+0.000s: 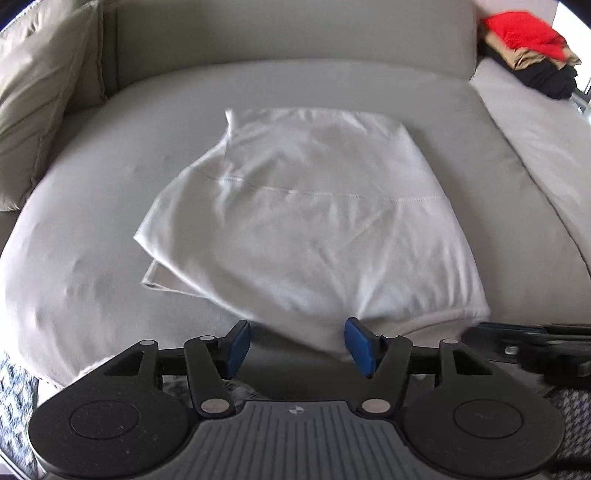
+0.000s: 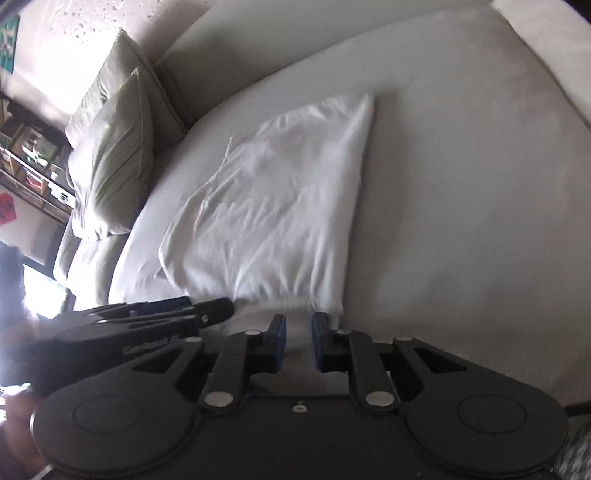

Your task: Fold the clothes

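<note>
A white garment lies folded flat on the grey sofa seat cushion, a stitched hem running across its middle. My left gripper hovers at its near edge, jaws wide open. The cloth's near corner reaches in between the blue pads beside the right one, and nothing is pinched. In the right wrist view the same garment lies ahead. My right gripper sits just short of its near right corner, its pads a narrow gap apart with only cushion showing between them. The left gripper's black body lies beside it.
A pale green pillow leans in the sofa's left corner. A pile of red, tan and black clothes rests on the neighbouring cushion at the far right. The sofa backrest rises behind. A shelf unit stands beyond the sofa.
</note>
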A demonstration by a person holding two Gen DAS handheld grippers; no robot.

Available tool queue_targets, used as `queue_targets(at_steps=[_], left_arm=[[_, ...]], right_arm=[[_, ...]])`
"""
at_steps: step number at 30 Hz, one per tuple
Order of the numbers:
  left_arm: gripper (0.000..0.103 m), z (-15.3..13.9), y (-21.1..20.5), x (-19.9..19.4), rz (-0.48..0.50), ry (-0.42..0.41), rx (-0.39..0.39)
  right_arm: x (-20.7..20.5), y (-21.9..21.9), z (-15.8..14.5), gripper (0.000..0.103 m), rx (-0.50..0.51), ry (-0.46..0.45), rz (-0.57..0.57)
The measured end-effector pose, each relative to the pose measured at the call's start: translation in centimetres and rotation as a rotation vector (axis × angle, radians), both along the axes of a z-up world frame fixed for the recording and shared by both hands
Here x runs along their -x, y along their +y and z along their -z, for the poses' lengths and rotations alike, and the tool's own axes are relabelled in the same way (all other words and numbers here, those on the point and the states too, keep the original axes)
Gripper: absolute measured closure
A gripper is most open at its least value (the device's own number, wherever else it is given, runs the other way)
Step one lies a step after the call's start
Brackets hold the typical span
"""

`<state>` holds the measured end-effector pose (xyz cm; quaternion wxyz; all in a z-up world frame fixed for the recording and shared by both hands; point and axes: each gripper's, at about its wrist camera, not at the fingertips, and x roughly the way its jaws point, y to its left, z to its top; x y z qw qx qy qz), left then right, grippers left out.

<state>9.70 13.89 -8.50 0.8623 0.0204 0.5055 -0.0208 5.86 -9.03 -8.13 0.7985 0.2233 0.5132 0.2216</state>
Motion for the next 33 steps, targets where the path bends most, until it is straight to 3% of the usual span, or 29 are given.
queue_targets(at_steps=[2, 3, 4, 7, 9, 12, 15, 19, 24, 26, 30, 33], left_arm=[[0.043, -0.4, 1.1, 0.4, -0.02, -0.012, 0.011], [0.043, -0.8, 1.9, 0.6, -0.041, -0.019, 0.02], [0.042, -1.3, 2.8, 0.6, -0.062, -0.038, 0.018], [0.035, -3.4, 4.8, 0.8, -0.118, -0.133, 0.008], [0.027, -5.0, 6.0, 1.2, -0.143, -0.208, 0.005], [0.013, -6.0, 8.3, 0.2, -0.179, -0.281, 0.022], [0.01, -6.2, 10.2, -1.6, -0.205, -0.301, 0.046], [0.011, -5.3, 11.8, -4.1, -0.204, -0.26, 0.071], [0.016, -3.4, 13.2, -7.5, -0.136, -0.162, 0.165], [0.021, -2.3, 13.8, -8.6, -0.123, -0.11, 0.221], [0.036, 0.3, 15.6, -10.8, -0.126, 0.027, 0.359], [0.036, 1.4, 16.6, -11.4, -0.12, 0.093, 0.462]], right_arm=[[0.6, -1.3, -0.5, 0.078, -0.029, -0.004, 0.009], [0.7, -2.0, -0.9, 0.065, -0.045, -0.024, 0.032], [0.7, -2.6, -1.2, 0.06, -0.062, -0.044, 0.055], [-0.2, -3.8, -1.8, 0.047, -0.111, -0.09, 0.145], [-1.2, -4.2, -1.5, 0.036, -0.174, -0.075, 0.188], [-2.8, -4.2, -0.6, 0.032, -0.238, -0.034, 0.232], [-4.3, -4.1, 0.2, 0.032, -0.27, 0.007, 0.261], [-4.8, -4.2, 0.9, 0.031, -0.274, 0.033, 0.268], [-6.0, -4.2, 1.6, 0.031, -0.303, 0.069, 0.261], [-6.1, -4.9, 1.6, 0.033, -0.301, 0.071, 0.249], [-6.8, -5.7, 2.7, 0.047, -0.313, 0.111, 0.235], [-7.4, -6.3, 3.9, 0.05, -0.337, 0.153, 0.241]])
